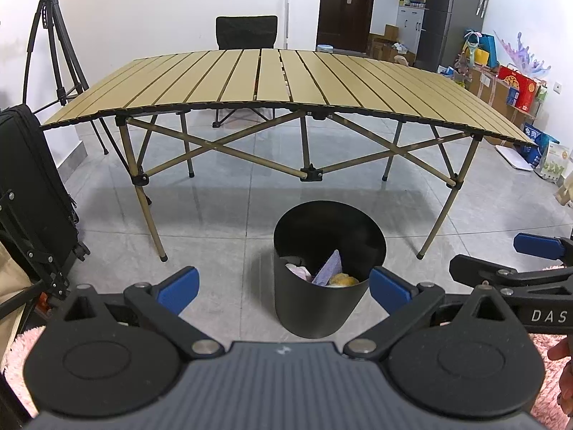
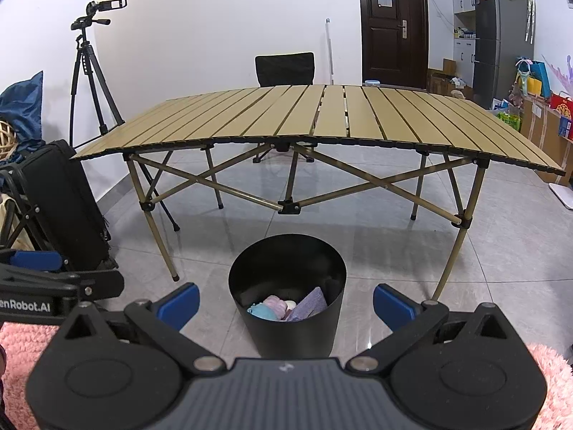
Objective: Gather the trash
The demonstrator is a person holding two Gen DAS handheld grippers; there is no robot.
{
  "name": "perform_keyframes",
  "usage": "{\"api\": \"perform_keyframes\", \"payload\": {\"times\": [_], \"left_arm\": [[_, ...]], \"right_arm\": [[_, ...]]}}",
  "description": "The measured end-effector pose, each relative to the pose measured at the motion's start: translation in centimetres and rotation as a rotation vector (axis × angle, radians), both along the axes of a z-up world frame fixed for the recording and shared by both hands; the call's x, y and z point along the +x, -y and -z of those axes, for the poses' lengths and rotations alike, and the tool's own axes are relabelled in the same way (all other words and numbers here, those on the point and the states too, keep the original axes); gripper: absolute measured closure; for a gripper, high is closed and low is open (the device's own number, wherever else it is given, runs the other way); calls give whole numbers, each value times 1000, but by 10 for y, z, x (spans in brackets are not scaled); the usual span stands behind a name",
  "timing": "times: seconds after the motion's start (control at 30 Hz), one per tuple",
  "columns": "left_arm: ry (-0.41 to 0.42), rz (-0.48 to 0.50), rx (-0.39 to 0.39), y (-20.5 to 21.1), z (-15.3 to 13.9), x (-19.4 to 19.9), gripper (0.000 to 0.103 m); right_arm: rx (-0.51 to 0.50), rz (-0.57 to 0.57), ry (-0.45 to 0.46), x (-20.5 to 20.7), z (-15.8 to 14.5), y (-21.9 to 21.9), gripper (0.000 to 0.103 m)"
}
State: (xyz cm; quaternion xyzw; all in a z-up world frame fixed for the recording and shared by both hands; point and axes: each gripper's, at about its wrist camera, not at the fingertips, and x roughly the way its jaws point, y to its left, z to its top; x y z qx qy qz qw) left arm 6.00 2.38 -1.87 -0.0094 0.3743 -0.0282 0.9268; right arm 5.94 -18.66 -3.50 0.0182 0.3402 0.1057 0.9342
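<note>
Jaws: both pairs spread wide with nothing between them; the left gripper (image 1: pixel 283 288) and right gripper (image 2: pixel 285 302) hang side by side, each with blue pads (image 1: pixel 179 285).
Bin: a black round bin (image 1: pixel 311 308) stands on the grey tiled floor (image 1: pixel 222 236) just ahead of both grippers, between them and the table.
Trash: soft pieces lie low inside the bin (pink, lilac and white in both views); the left wrist view alone shows a yellow lump (image 1: pixel 343 280), the right wrist view alone a pale blue piece (image 2: pixel 263 311).
Rug: fluffy pink rug (image 2: pixel 21 344) under the grippers.
Suitcase: black suitcase (image 1: pixel 32 186) upright at the left.
Table: tan slatted folding table (image 1: pixel 286 82) behind the bin, its top bare.
Beyond: black chair (image 1: pixel 247 31), tripod (image 2: pixel 89 71) at the left wall, dark door (image 2: pixel 392 23), grey fridge (image 2: pixel 501 36).
</note>
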Motion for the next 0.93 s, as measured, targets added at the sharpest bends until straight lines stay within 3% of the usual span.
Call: {"api": "perform_keyframes", "payload": {"times": [0.93], "left_arm": [[-4, -6, -10, 0, 2, 1, 0]], "right_arm": [[1, 5, -6, 2, 2, 0, 0]]}}
